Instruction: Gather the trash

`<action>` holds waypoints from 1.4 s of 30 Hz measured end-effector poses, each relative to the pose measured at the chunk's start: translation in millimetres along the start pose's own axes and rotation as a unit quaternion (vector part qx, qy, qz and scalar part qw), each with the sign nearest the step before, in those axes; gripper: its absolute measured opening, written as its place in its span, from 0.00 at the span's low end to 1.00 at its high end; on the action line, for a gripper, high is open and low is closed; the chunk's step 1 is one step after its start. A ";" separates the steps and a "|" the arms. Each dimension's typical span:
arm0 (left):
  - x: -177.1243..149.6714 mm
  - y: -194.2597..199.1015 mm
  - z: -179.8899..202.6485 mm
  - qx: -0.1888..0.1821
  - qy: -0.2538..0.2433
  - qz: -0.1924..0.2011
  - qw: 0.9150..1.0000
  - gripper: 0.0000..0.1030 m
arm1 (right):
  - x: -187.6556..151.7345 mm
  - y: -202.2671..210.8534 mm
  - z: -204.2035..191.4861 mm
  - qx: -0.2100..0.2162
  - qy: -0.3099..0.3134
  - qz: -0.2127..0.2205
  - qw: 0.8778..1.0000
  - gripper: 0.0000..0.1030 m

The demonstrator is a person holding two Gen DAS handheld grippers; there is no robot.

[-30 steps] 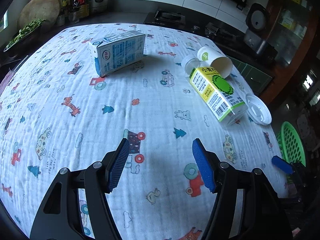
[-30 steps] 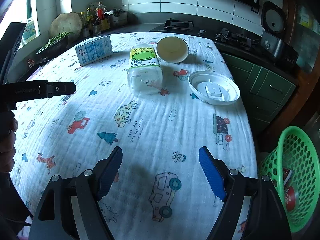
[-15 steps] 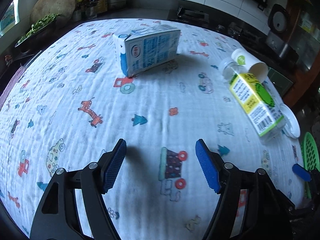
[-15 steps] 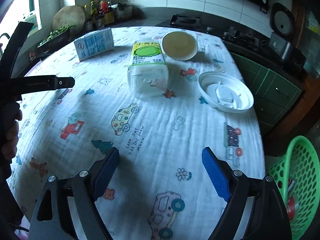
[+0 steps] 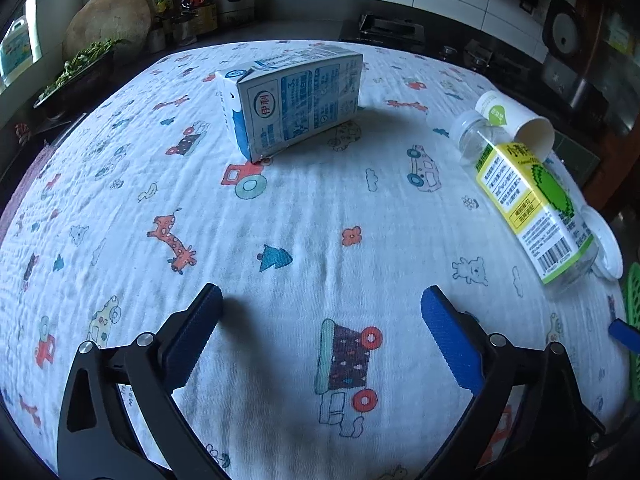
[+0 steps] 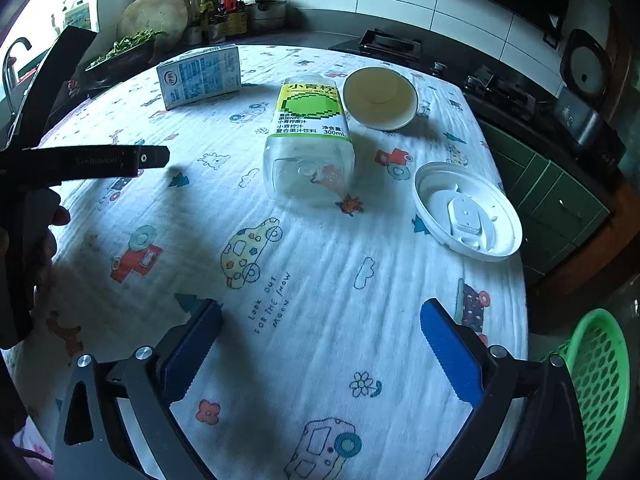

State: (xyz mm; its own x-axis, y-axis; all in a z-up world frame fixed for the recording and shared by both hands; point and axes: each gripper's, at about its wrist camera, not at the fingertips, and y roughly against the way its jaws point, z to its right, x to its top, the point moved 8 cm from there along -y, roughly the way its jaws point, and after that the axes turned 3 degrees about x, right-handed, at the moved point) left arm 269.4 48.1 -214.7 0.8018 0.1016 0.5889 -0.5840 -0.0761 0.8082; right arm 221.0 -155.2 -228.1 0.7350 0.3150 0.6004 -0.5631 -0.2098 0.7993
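Reaching: both claws over the cloth (image 5: 304, 216), pickup not yet begun, I'd say.
Left claw (image 5: 320, 312): jaws opening wide, nothing between them.
Right claw (image 6: 322, 320): jaws opening too, empty.
Carton (image 5: 296, 100): on its side, 12 o'clock from left claw.
Bottle (image 6: 308, 148): lying at 12 o'clock from right claw; cup (image 6: 380, 96) touching it, lid (image 6: 468, 216) at 2.
Next: likely each claw straddles its item, then closes.
Right view only: cup's inside, most of the basket (image 6: 596, 380) at 4 o'clock.

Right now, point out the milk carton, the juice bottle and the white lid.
milk carton (image 5: 304, 96): left wrist view, long printed side.
juice bottle (image 6: 308, 112): right wrist view, green label.
white lid (image 6: 466, 212): right wrist view, inner centre.
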 end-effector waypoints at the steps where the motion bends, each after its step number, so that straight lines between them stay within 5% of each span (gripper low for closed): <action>1: 0.0 -0.7 0.7 0.006 -0.004 -0.001 1.000 0.96 | -0.3 -0.9 1.0 0.005 -0.003 -0.002 1.000 0.93; 42: -0.6 0.1 -0.3 0.006 -0.004 -0.001 1.000 0.96 | -1.1 -5.9 3.9 0.032 -0.025 -0.010 0.999 0.95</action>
State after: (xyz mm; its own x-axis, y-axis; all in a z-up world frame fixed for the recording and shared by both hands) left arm 268.8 48.4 -215.0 0.8039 0.0946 0.5872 -0.5809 -0.0874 0.8093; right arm 225.0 -157.9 -233.4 0.7647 0.2743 0.5831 -0.5234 -0.2633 0.8104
